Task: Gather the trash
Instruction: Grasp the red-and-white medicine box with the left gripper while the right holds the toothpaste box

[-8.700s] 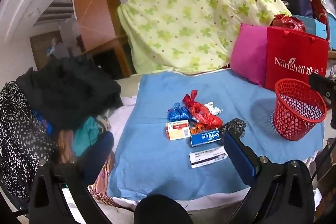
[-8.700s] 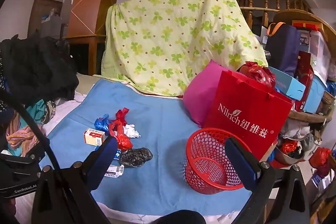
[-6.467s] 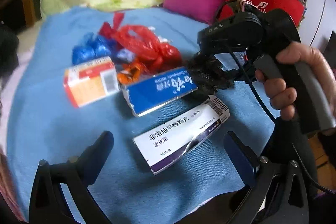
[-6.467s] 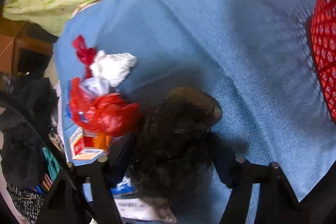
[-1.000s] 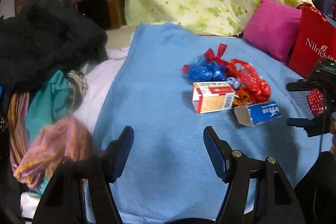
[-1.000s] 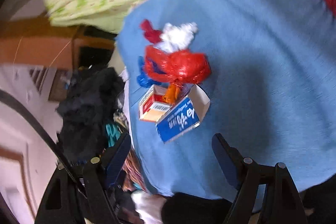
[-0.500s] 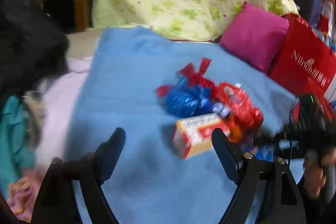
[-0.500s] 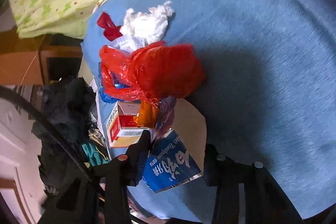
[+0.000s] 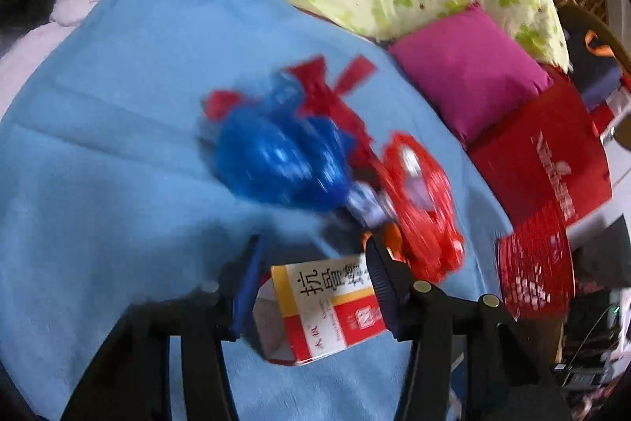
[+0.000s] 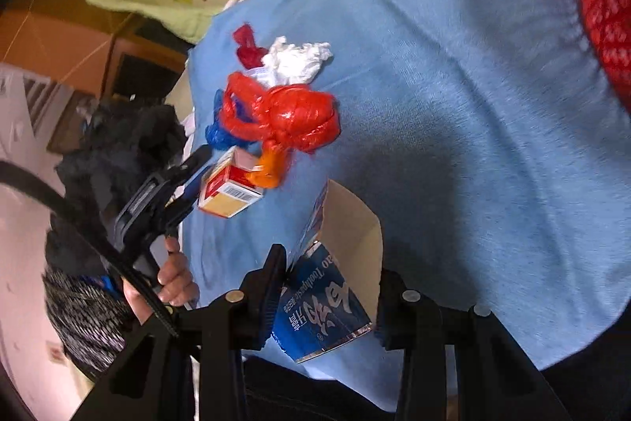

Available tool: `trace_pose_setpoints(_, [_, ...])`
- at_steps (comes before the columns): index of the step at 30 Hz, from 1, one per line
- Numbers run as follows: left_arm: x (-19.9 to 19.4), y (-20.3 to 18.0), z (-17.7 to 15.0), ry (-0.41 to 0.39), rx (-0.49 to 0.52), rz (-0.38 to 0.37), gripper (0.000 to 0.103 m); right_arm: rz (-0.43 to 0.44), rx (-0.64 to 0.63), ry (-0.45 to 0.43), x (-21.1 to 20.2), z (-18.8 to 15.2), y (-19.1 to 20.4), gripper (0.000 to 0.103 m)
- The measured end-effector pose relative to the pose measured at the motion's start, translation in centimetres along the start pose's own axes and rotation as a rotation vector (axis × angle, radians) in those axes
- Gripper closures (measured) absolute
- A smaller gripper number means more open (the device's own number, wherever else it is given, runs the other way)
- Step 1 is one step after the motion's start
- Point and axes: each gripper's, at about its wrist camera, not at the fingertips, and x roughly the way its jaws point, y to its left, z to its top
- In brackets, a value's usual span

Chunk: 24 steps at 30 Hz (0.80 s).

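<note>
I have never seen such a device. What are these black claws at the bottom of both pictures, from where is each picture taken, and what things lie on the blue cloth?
No robot here: a person holds one hand-held gripper per hand, each carrying a camera that looks along its two fingers.

Left camera view: the left hand-held gripper is closing around a red-and-yellow cardboard box, which sits between the fingers.

Right camera view: the right hand-held gripper is shut on a blue cardboard toothpaste box.

Still lying on the blue cloth: a knotted red plastic bag, a crumpled blue plastic bag, a white paper wad. The red mesh basket probably collects the trash.
</note>
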Motion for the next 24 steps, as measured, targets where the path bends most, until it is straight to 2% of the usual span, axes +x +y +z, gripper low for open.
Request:
trace_pose_setpoints(7, [-1.8,-3.9,-6.5,0.055,0.060,-0.022,0.046,-0.071,-0.135,-0.093,-3.8,-1.4,1.0,0.062])
trace_pose_setpoints(9, [-2.3,-5.0,-8.6,0.069,0.090,0.001,0.038,-0.104,-0.164,-0.136,-5.0,-1.6,1.1,0.062])
trace_pose_setpoints(10, [-2.6,-5.3,-9.3,0.070,0.100,0.010,0.037,-0.117,-0.176,-0.152,-5.6,-1.7,1.0,0.062])
trace_pose_setpoints(12, [-3.0,-6.0,-10.0,0.066,0.117,0.053,0.031,-0.146,-0.200,-0.187,-6.9,-2.0,0.9,0.062])
trace_pose_setpoints(13, [-3.3,-6.5,-10.2,0.048,0.131,0.103,0.030,-0.155,-0.209,-0.199,-7.4,-2.1,0.7,0.062])
trace_pose_setpoints(17, [-3.1,-8.4,-9.5,-0.008,0.190,0.213,0.027,-0.187,-0.253,-0.238,-9.2,-2.9,0.6,0.062])
trace_pose_setpoints(22, [-1.0,-9.1,-8.4,0.007,0.241,0.284,0.028,-0.190,-0.268,-0.258,-10.0,-3.5,1.0,0.062])
trace_pose_setpoints(24, [-0.5,-9.0,-8.5,0.032,0.241,0.282,0.049,-0.198,-0.287,-0.285,-10.8,-3.8,1.4,0.062])
